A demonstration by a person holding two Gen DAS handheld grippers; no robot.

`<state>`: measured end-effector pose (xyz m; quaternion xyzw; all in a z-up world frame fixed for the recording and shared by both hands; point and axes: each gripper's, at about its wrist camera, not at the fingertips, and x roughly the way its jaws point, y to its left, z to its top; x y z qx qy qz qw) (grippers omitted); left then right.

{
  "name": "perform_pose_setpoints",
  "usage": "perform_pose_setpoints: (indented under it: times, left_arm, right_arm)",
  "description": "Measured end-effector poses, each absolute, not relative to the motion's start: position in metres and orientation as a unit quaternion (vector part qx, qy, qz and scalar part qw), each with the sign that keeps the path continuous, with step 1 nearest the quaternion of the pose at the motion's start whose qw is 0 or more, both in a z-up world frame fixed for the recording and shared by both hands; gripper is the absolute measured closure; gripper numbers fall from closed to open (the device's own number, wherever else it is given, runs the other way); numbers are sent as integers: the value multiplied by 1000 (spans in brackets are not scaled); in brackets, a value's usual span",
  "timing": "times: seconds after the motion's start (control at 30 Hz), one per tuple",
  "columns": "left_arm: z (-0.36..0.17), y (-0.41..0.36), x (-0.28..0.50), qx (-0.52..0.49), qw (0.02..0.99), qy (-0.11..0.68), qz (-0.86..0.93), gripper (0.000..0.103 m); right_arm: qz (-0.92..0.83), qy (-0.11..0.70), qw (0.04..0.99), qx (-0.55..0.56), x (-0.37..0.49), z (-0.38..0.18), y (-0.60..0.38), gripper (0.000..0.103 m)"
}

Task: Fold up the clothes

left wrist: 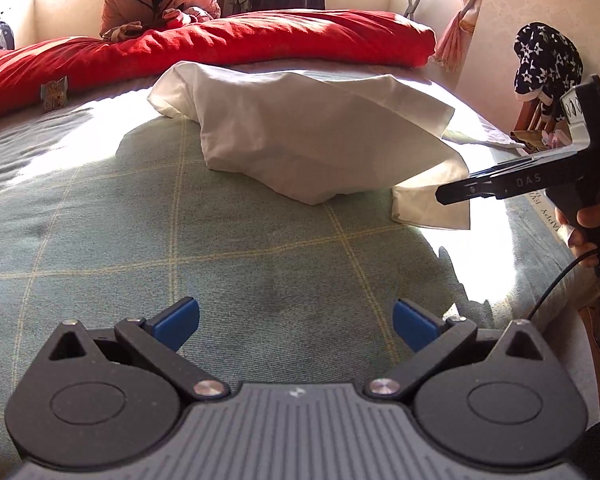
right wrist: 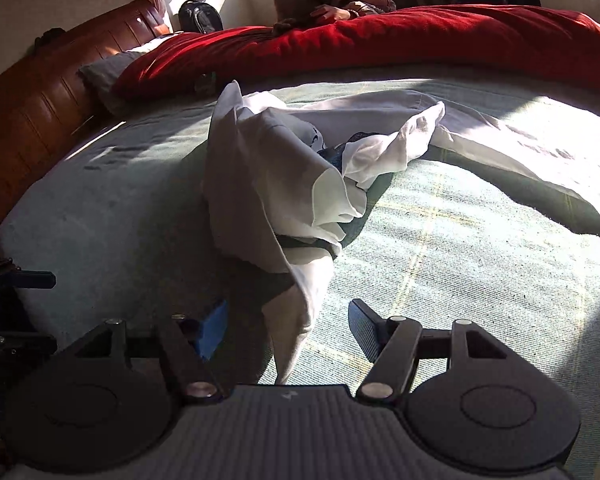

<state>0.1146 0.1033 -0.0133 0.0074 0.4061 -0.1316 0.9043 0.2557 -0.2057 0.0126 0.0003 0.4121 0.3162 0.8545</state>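
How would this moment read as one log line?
left gripper: open, empty | right gripper: open at white garment | garment: crumpled on bed

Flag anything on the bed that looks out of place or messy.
The white garment lies crumpled in a heap on the green checked bedspread, bunched and twisted rather than flat. A small card-like item sits by the red duvet.

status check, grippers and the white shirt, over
Left gripper open, empty, over bare bedsheet. Right gripper open, white shirt hem hanging between its fingers, not clamped. Shirt crumpled, unfolded. Red quilt behind, clear of work.
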Motion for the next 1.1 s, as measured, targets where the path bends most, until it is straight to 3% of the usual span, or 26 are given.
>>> perform_pose_setpoints:
  times: [0.07,0.1,0.13,0.23,0.57,0.63,0.7,1.1]
  left_arm:
    - [-15,104,111,10,906,403,-127,1]
    - [-16,106,110,9,908,400,-123,1]
    - [-17,107,108,8,910,398,-119,1]
    - [-18,113,108,-3,912,395,-110,1]
    - [-10,135,114,-51,918,382,-93,1]
    - [-11,138,114,-55,919,381,-90,1]
    - [-13,140,115,-57,919,382,-86,1]
    - [2,104,129,-64,922,359,-131,2]
  right_arm:
    - [315,415,853,-7,253,2,-200,58]
    - [315,417,852,-11,251,-3,-197,78]
    - [314,419,852,-15,250,-8,-194,87]
    - [341,411,845,-18,238,-3,-183,90]
    - [474,411,779,1,204,14,-123,90]
    - [491,418,764,-2,198,12,-109,74]
    - [495,417,762,-6,192,12,-103,67]
    - [393,407,824,42,180,7,-187,48]
